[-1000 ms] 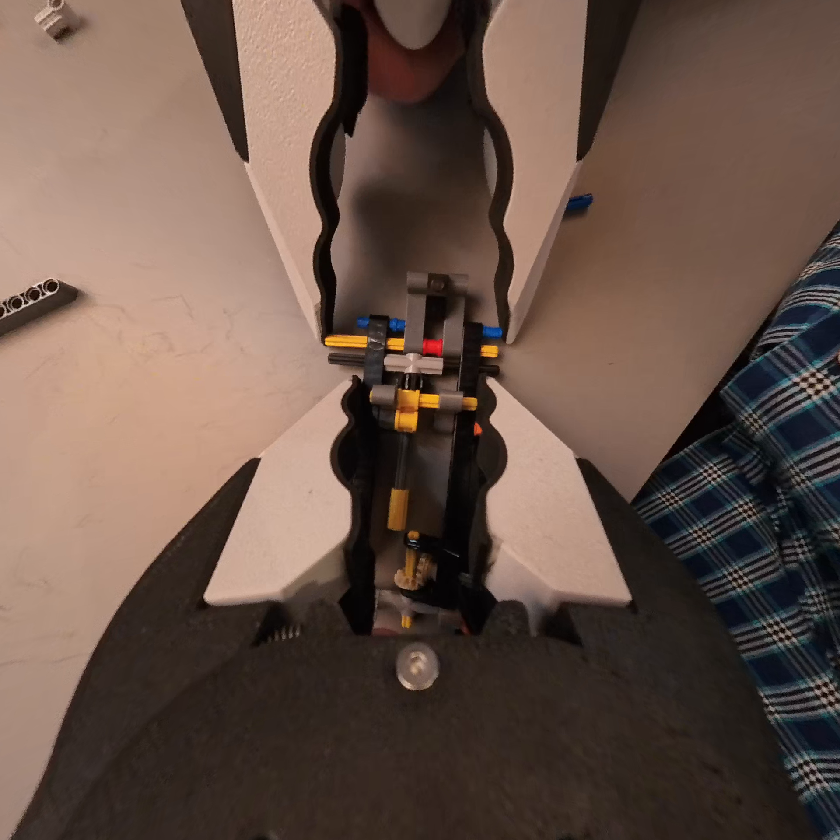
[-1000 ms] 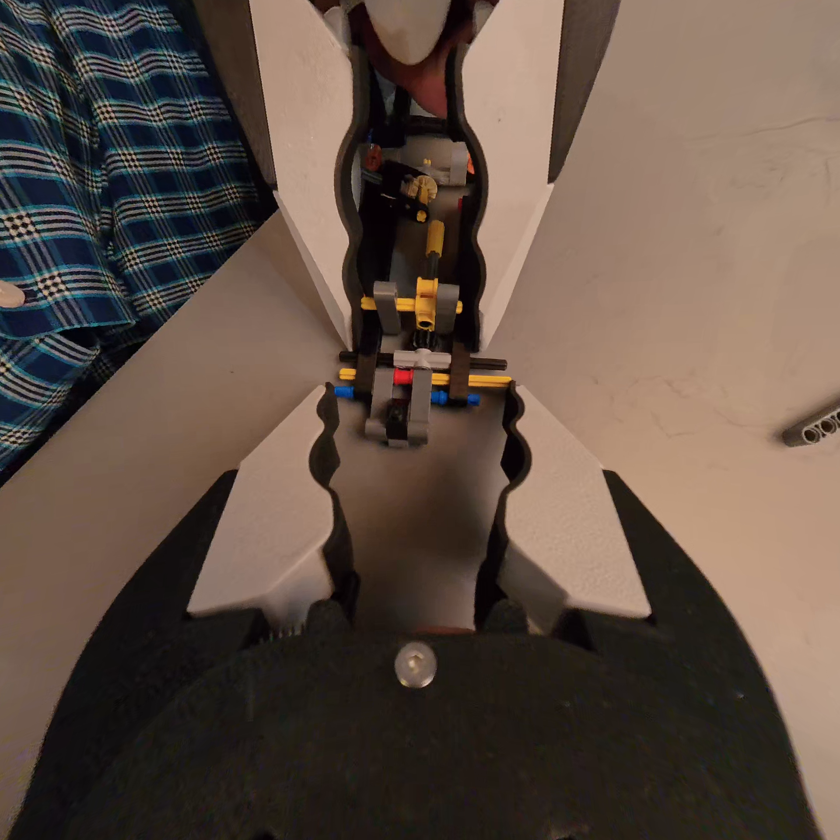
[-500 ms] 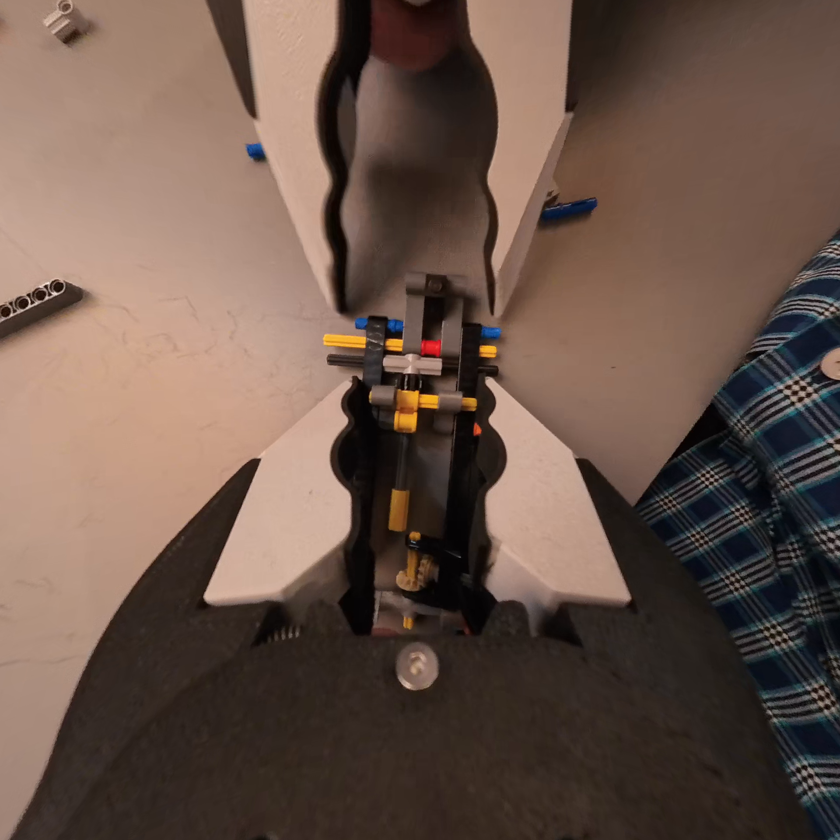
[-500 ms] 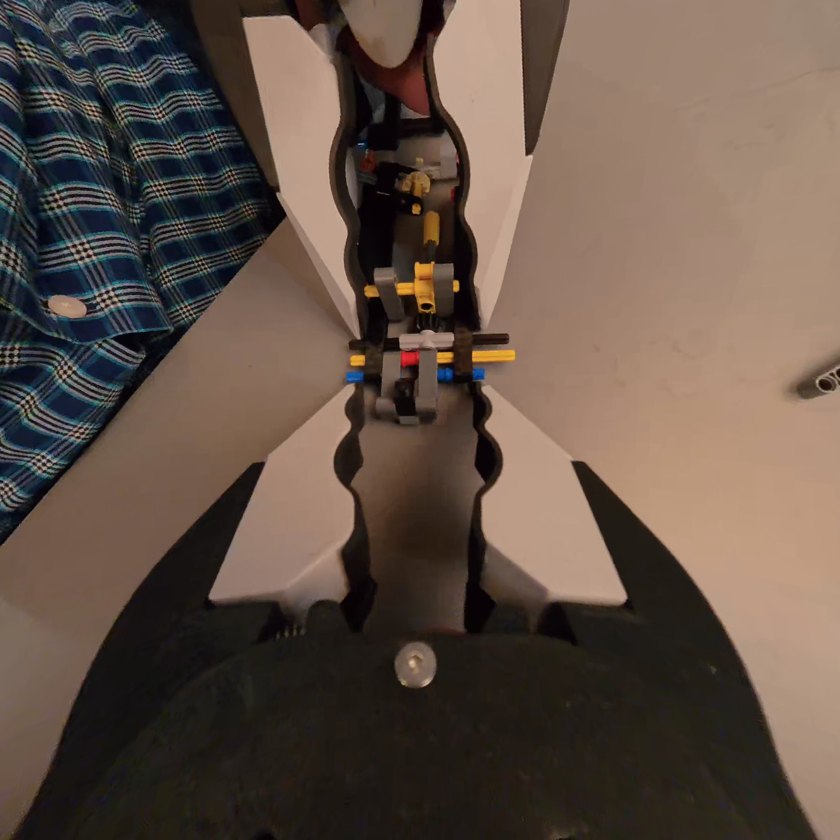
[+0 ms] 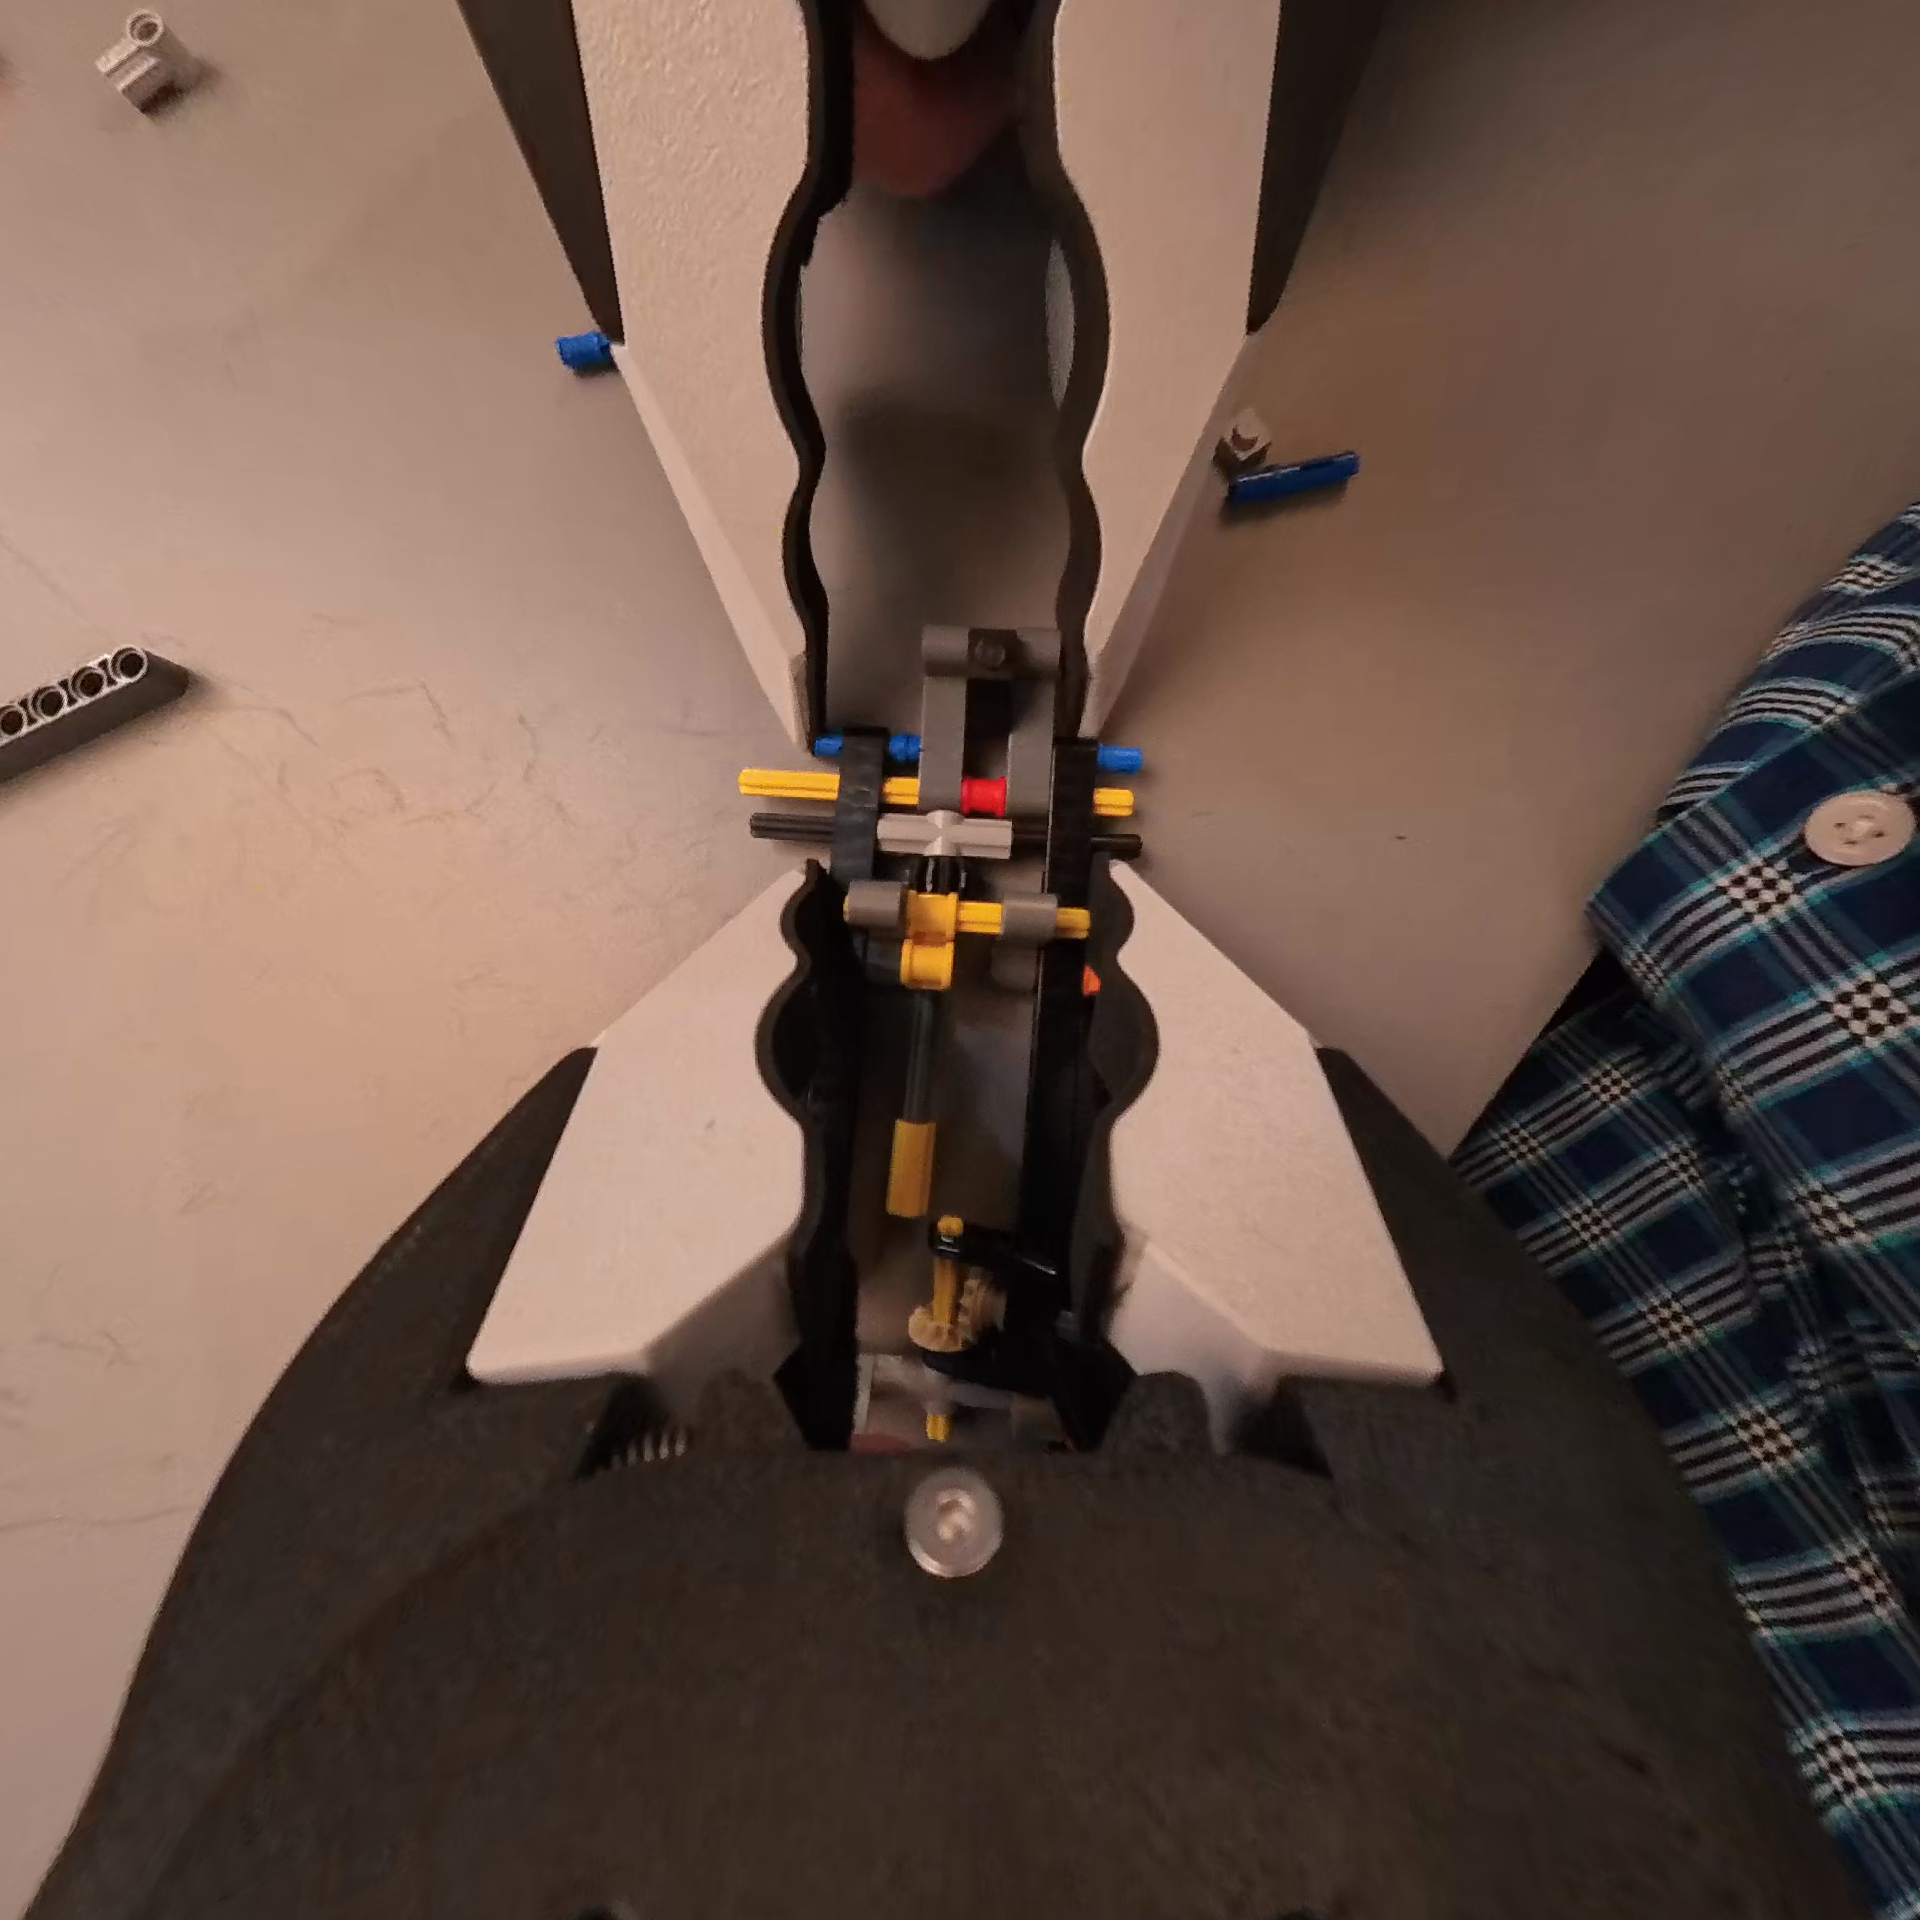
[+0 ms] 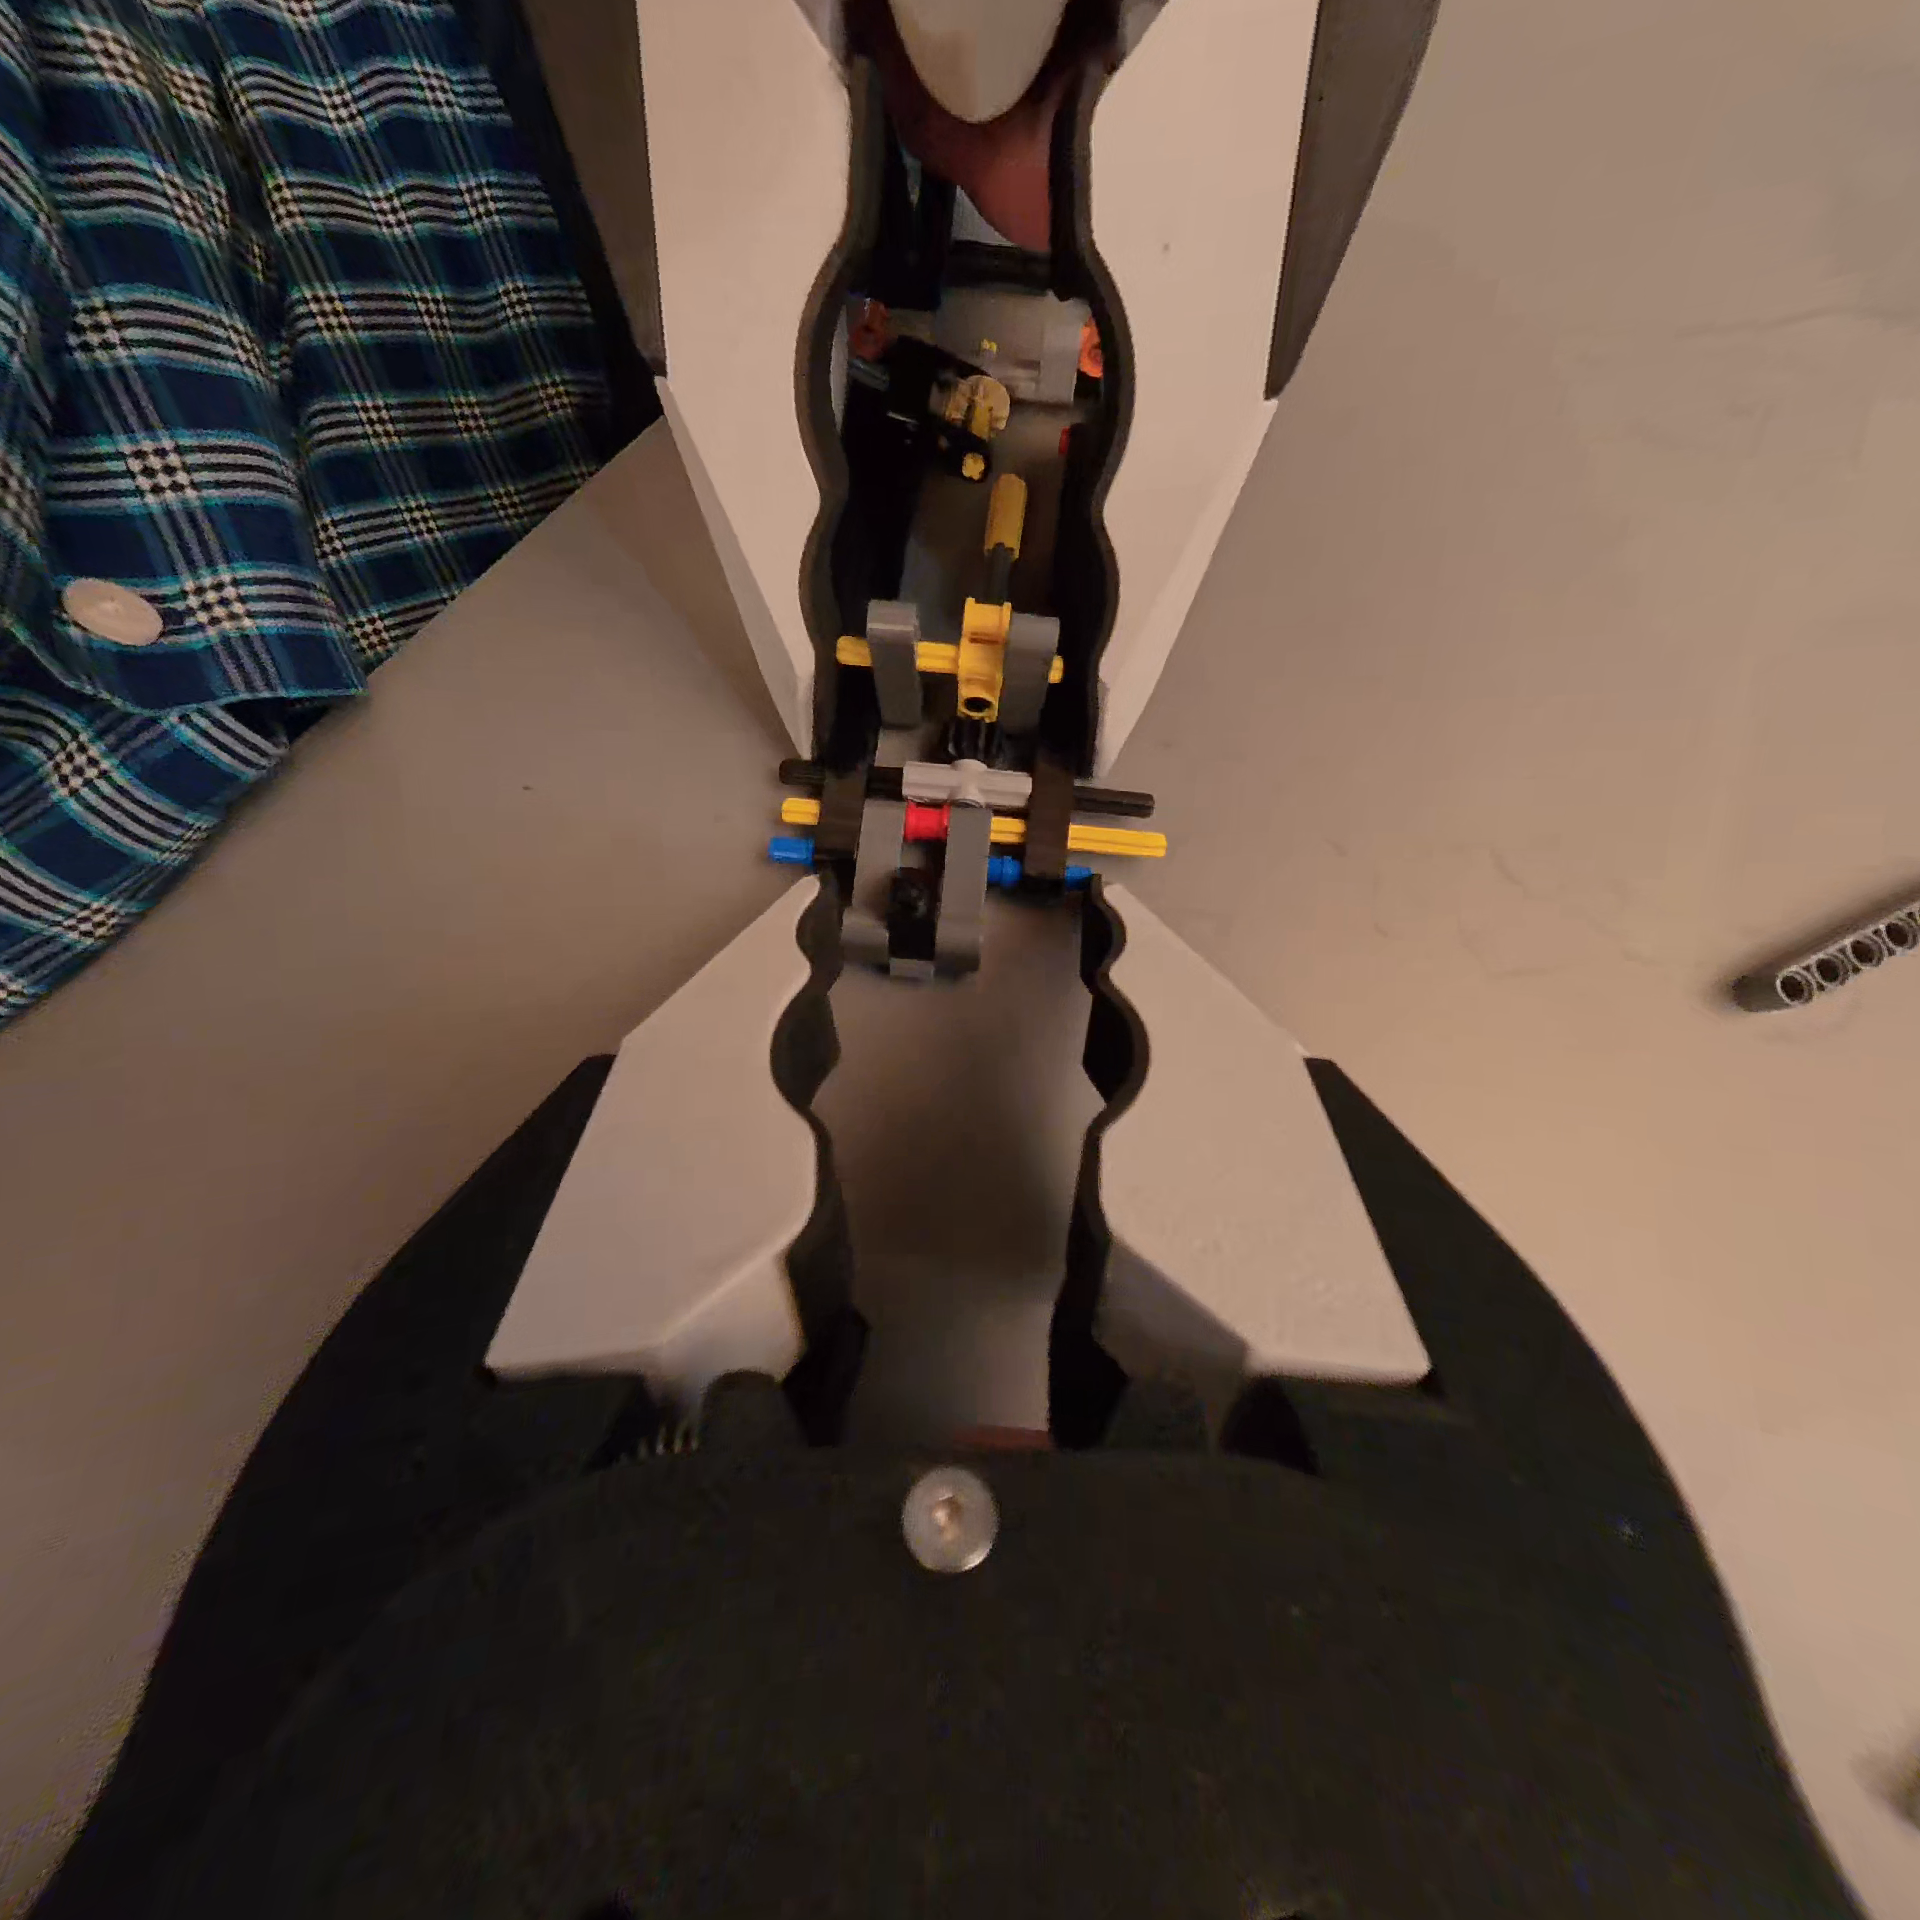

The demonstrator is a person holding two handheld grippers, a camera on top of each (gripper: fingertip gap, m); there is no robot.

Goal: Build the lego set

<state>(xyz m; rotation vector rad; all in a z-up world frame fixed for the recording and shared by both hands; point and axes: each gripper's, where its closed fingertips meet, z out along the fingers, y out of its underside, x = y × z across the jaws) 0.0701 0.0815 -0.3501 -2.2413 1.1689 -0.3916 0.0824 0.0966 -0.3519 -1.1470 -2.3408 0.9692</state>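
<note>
The lego assembly (image 5: 961, 914) has two long black beams, yellow, black and blue cross pins, a red bush and a grey fork (image 5: 987, 675) at its far end. My left gripper (image 5: 961, 883) is shut on its black beams and holds it lengthwise. My right gripper (image 5: 951, 722) faces it from the far side. In the right wrist view the right gripper (image 6: 956, 894) has its fingers narrowed on either side of the grey fork (image 6: 914, 914) without touching it. Its tips stand at the beam ends. The left gripper (image 6: 954, 753) holds the assembly (image 6: 966, 665) beyond.
On the beige table (image 5: 364, 520) lie a dark grey beam (image 5: 83, 707) (image 6: 1839, 966), a blue pin (image 5: 582, 350), a blue axle (image 5: 1294, 480) with a small grey piece (image 5: 1244, 447), and a light grey connector (image 5: 151, 62). A person's plaid shirt (image 5: 1766, 1039) (image 6: 208, 416) borders the table edge. My two grippers' fingertips are within a few centimetres of each other. The light grey connector (image 5: 151, 62) is about 20 cm from both grippers' fingertips.
My right gripper has narrowed its fingers from wide apart and come up around the grey fork end. My left gripper and the assembly have stayed put.
</note>
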